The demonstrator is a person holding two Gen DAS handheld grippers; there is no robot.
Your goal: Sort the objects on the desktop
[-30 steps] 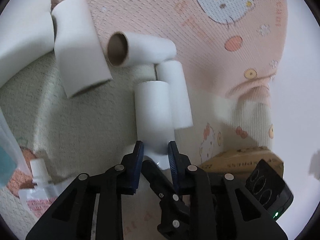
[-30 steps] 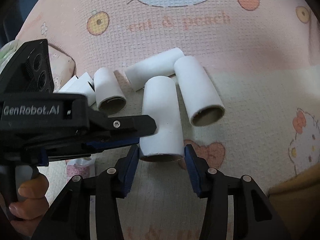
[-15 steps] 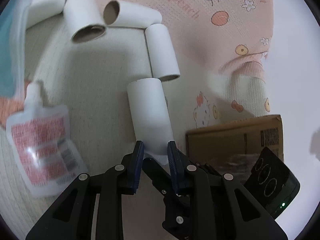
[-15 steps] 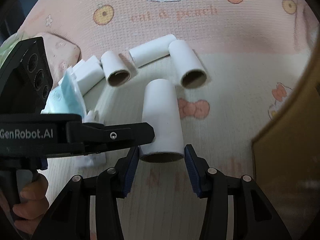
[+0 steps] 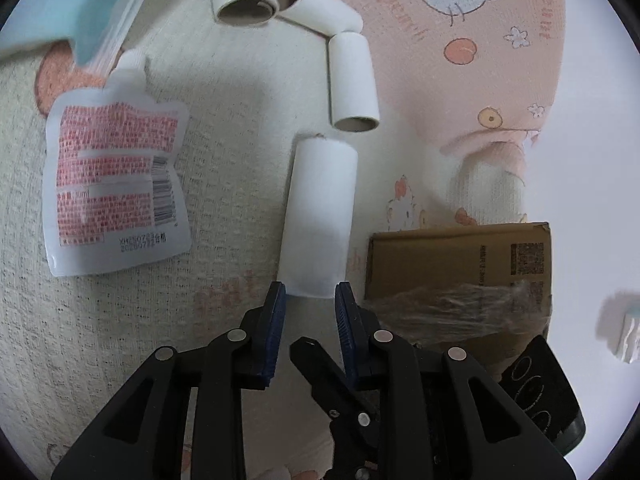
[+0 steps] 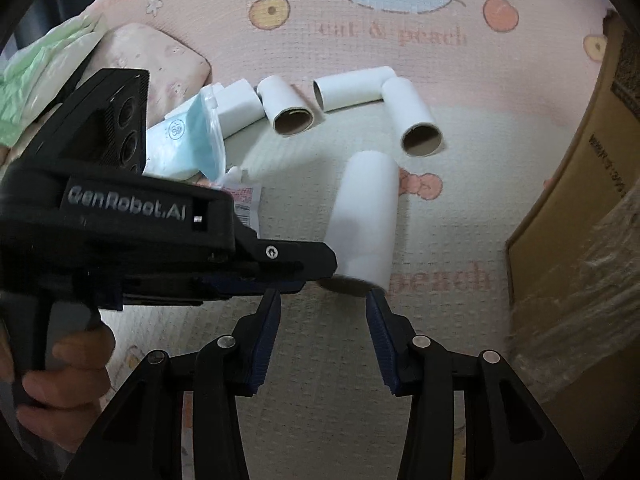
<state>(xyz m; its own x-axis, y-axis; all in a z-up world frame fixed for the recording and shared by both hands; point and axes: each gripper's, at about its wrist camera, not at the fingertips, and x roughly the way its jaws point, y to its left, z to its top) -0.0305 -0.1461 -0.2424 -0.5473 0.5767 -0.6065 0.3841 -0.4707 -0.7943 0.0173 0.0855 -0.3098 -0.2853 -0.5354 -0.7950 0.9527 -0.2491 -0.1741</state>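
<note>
Between the ribbed blue pads [image 5: 276, 320] of the left gripper [image 5: 308, 294], a smooth white cardboard tube [image 5: 320, 216] is clamped at its near end; the right gripper [image 6: 324, 300] has been closing slightly, not visibly pressing it. At nine o'clock a flat glossy pouch [image 5: 116, 184] is seen on the woven mat [image 5: 224, 120].

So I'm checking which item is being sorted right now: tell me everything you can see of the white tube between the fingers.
The white tube is a plain paper-wrapped cardboard core, matte, with a slightly torn far rim. Its near end is pinched flat between the blue pads of the left gripper, which carries it above the blanket. It points away from that camera, towards the other tubes. In the right wrist view it hangs just ahead of the right gripper, whose fingers do not visibly press on it. A cardboard box sits beside it.
</note>
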